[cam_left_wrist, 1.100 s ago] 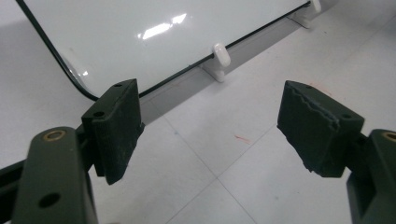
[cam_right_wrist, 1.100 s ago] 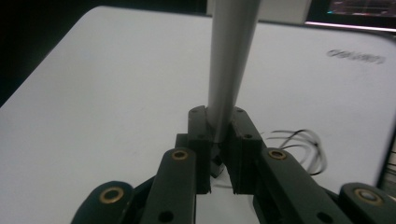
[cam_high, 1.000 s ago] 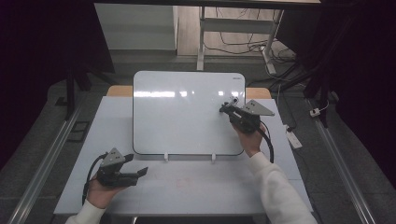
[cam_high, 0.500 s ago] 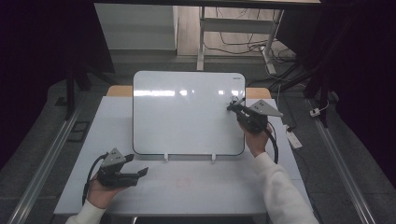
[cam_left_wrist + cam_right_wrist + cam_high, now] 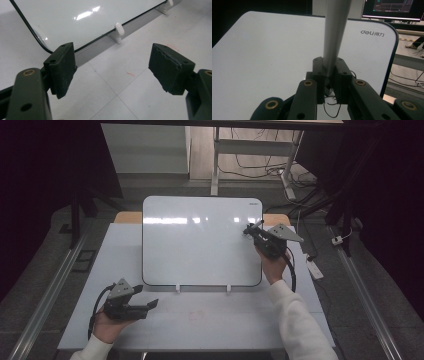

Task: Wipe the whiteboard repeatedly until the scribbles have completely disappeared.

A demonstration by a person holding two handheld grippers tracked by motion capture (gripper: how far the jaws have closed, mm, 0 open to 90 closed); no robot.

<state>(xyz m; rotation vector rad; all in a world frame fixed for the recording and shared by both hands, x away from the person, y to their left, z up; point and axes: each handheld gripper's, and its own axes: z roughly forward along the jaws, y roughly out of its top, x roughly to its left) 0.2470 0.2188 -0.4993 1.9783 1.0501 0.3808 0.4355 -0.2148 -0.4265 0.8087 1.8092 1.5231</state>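
White glossy whiteboard (image 5: 200, 240), black-edged, grey marker (image 5: 334, 35) in right tongs (image 5: 329, 72).

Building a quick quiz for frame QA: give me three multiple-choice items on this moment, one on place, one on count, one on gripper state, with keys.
1. Where is the right gripper?
A. at the whiteboard's right edge, near the top
B. flat on the table in front of the whiteboard
C. at the whiteboard's left edge

2. How many white clips hold the whiteboard's bottom edge?
A. one
B. two
C. four

3. What state is the left gripper in?
A. shut on a marker
B. shut on nothing
C. open, holding nothing

Answers:
1 A: the high view shows it by the board's upper right side.
2 B: two clips show along the bottom edge in the high view.
3 C: in the left gripper view its jaws stand wide apart over the table; the marker is in the right gripper's shut jaws.
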